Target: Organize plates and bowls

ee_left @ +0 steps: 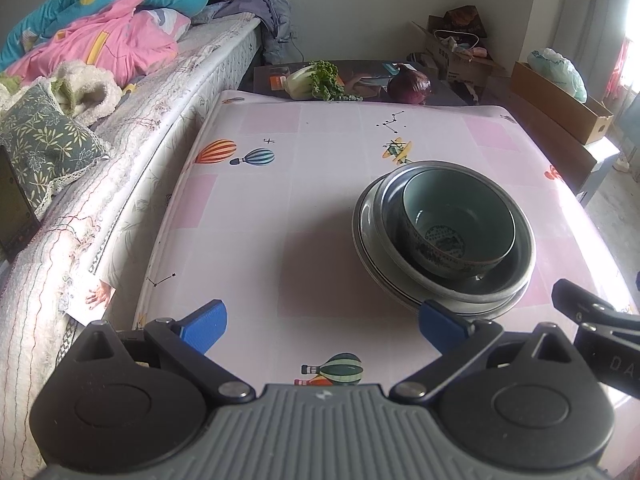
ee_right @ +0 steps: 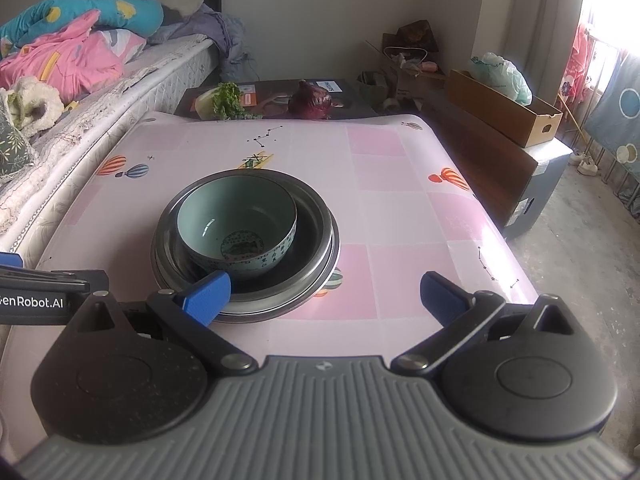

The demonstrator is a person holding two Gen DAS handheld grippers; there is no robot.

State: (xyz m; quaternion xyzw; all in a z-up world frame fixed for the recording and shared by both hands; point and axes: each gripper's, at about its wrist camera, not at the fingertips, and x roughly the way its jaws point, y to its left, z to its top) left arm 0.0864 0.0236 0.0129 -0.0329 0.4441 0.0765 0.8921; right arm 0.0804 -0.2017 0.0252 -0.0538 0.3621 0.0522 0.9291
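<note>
A pale green ceramic bowl [ee_left: 458, 220] [ee_right: 238, 226] with a blue pattern sits inside a metal bowl [ee_left: 516, 272] [ee_right: 316, 224], which rests on stacked grey plates [ee_left: 366, 248] [ee_right: 160, 268] on the pink table [ee_left: 280, 216] [ee_right: 400, 216]. My left gripper [ee_left: 322, 322] is open and empty, low over the table's front edge, with the stack just beyond its right fingertip. My right gripper [ee_right: 324, 294] is open and empty too; its left fingertip [ee_right: 208, 292] overlaps the stack's near rim. Part of the right gripper's body shows at the right edge of the left wrist view.
A bed [ee_left: 132, 120] [ee_right: 100, 92] with bedding runs along the table's left side. At the far end lie a leafy cabbage [ee_left: 316, 80] [ee_right: 224, 100] and a red cabbage [ee_left: 410, 86] [ee_right: 312, 100]. Cardboard boxes [ee_left: 560, 100] [ee_right: 504, 108] and a dark bench stand to the right.
</note>
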